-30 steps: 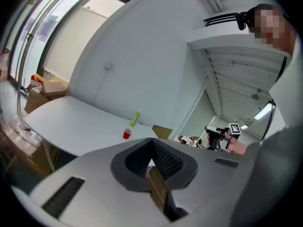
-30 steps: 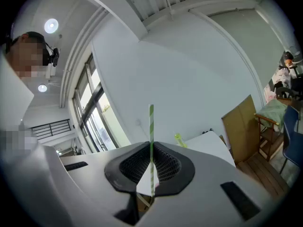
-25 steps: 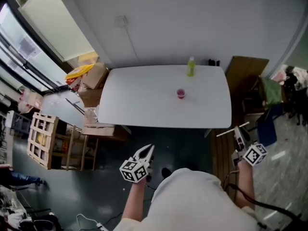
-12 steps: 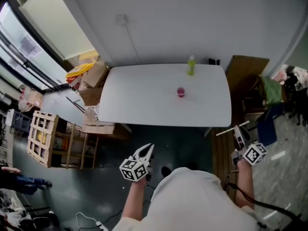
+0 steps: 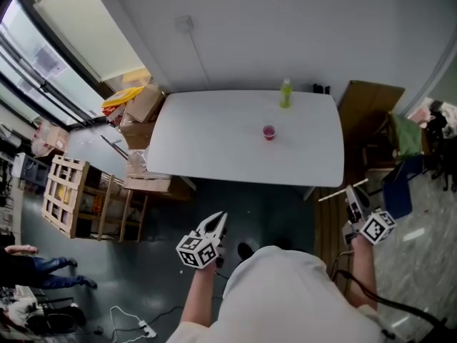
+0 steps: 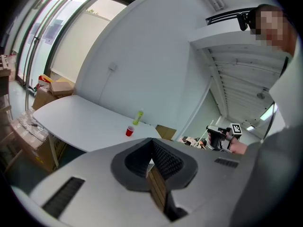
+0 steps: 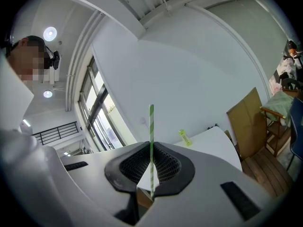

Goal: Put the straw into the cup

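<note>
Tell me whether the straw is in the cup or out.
Out. The right gripper is shut on the straw, off the table's edge; the cup stands on the table.

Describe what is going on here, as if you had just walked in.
A person stands back from the white table with a gripper in each hand. The right gripper is shut on a green-striped straw; the left gripper is shut and empty. The red cup sits on the table near a green bottle, with the straw not yet in it.
</note>
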Demonstrator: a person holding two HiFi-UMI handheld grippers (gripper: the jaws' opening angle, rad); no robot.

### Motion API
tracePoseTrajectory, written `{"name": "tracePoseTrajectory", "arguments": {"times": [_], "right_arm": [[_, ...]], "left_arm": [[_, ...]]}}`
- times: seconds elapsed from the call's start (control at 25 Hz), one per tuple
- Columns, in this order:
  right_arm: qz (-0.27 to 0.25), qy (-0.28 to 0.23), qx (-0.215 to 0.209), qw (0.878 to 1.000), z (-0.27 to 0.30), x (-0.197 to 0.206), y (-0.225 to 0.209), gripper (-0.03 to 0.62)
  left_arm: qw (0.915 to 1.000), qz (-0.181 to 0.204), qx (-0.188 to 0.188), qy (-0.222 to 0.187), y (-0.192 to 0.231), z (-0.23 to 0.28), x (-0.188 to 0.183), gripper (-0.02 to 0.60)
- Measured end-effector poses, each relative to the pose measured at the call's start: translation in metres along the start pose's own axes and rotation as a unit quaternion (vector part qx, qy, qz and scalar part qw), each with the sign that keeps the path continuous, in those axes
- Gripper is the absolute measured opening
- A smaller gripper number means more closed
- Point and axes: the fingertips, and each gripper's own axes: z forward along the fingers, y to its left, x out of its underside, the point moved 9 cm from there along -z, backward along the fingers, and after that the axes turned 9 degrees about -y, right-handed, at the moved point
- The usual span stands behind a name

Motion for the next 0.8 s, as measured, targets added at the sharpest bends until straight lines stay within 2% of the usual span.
{"name": "tracePoseTrajectory", "arguments": {"times": [0.32, 0.48, 0.8], "right_arm": [[0.009, 0.01, -0.02, 1.0, -0.005, -0.013, -0.02, 0.044], [0.015, 0.021, -0.015, 1.0, -0.015, -0.011, -0.041, 0.044], [0.011, 0.037, -0.043, 0.998, -0.005, -0.02, -0.051, 0.044]], "left_arm": [[0.9998, -0.007, -0.017, -0.005, -0.026, 0.005, 0.019, 0.002], [0.9997, -0.01, -0.021, -0.002, -0.04, 0.01, 0.031, 0.002], [0.9997, -0.007, -0.021, -0.009, -0.062, 0.026, 0.038, 0.002]]}}
